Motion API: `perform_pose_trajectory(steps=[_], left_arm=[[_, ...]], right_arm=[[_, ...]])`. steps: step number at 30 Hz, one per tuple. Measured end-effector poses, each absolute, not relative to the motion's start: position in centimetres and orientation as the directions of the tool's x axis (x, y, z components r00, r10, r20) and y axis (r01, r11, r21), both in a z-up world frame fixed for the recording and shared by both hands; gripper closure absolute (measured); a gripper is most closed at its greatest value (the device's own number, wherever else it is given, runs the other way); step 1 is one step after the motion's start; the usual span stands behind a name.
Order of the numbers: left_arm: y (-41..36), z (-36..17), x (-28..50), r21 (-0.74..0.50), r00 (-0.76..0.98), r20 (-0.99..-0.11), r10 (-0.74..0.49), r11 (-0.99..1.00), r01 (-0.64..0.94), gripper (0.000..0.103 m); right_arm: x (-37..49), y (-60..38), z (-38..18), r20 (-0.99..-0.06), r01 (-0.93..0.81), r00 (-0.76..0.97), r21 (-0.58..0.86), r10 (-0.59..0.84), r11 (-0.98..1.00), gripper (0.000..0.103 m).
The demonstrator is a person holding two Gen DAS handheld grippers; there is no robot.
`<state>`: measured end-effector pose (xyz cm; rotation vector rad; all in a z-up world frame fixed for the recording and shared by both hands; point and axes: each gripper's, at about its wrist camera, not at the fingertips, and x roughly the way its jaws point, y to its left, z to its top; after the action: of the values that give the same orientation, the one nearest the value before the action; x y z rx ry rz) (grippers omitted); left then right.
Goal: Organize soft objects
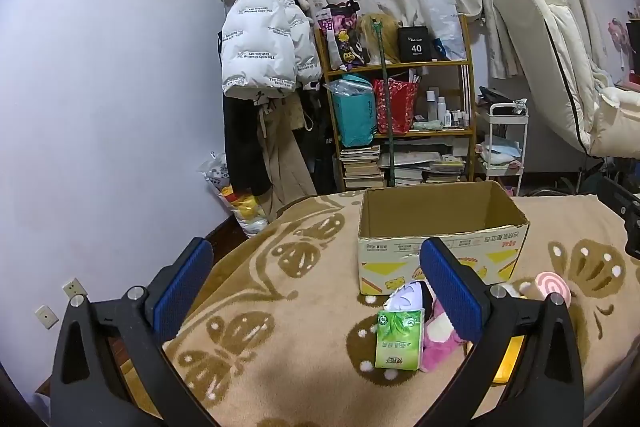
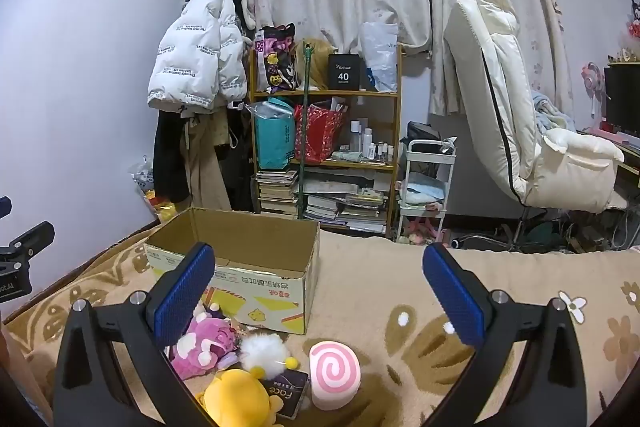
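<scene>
An open, empty-looking cardboard box (image 1: pixel 440 227) stands on a beige patterned blanket (image 1: pixel 280 327); it also shows in the right wrist view (image 2: pixel 244 267). In front of it lie soft things: a green tissue pack (image 1: pixel 399 339), a pink plush (image 1: pixel 438 341) (image 2: pixel 208 343), a pink swirl roll cushion (image 2: pixel 334 379) (image 1: pixel 554 287), a white pompom (image 2: pixel 266 351), a yellow plush (image 2: pixel 236 401) and a dark "Face" packet (image 2: pixel 286 397). My left gripper (image 1: pixel 316 291) is open and empty above the blanket, left of the pile. My right gripper (image 2: pixel 318 297) is open and empty above the pile.
A wooden shelf (image 2: pixel 324 131) with bags, bottles and stacked books stands behind the bed. Coats (image 1: pixel 264 39) hang on the wall at left. A white reclining chair (image 2: pixel 520 107) and a small white cart (image 2: pixel 426 183) stand at right.
</scene>
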<state>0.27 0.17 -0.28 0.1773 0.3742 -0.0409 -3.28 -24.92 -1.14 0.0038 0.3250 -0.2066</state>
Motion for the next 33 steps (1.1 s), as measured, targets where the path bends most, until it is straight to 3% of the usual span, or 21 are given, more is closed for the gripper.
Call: perform_pose_trajectory(steps=[33], left_arm=[[-0.04, -0.13, 0.30, 0.160, 0.933, -0.360, -0.011, 0.984, 0.074, 0.001]], right_arm=[[-3.29, -24.94, -1.22, -0.308, 0.206, 0.929, -0.033, -0.206, 0.978, 0.000]])
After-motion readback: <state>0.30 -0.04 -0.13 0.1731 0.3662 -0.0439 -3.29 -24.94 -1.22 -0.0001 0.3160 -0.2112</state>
